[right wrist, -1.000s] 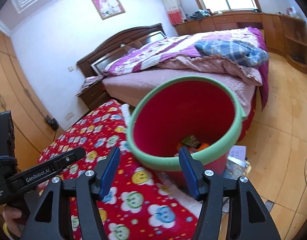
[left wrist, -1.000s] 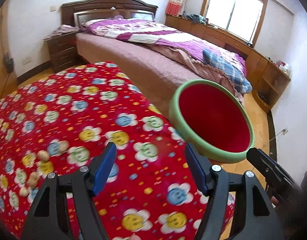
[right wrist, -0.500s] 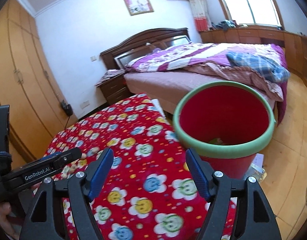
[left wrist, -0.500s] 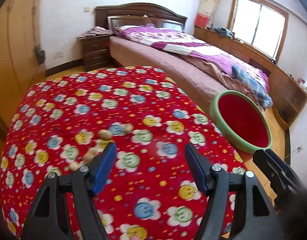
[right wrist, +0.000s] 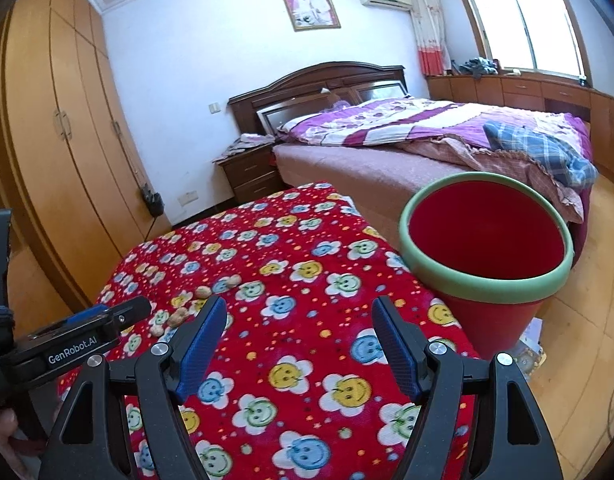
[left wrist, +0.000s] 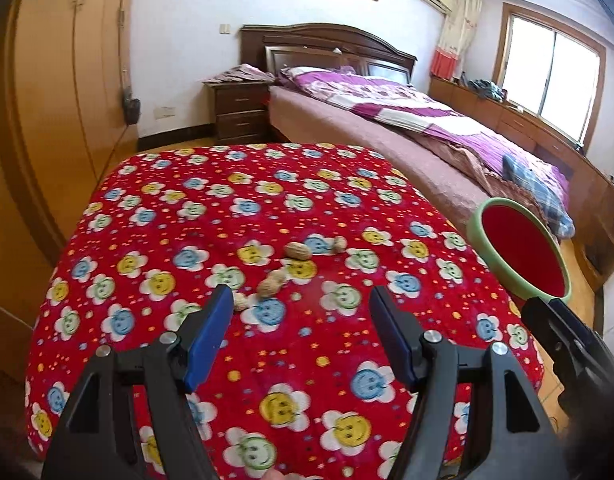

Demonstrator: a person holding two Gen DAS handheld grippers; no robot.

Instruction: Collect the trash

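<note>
Peanuts [left wrist: 297,251] lie on the red cloth [left wrist: 227,216]; both grippers, left [left wrist: 303,336] and right [right wrist: 297,340], tilt downward, fingers apart, empty.

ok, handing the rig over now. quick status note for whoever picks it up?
Left gripper: open, empty, above the red flower-print cloth, nearest the peanuts.
Right gripper: open, empty; its jaws have just been opening.
Trash: tan peanut shells scattered mid-cloth, untouched.
Red bin with green rim: beside the cloth, bed side; contents not visible.
Left to do: pick the shells and drop them in the bin.
</note>
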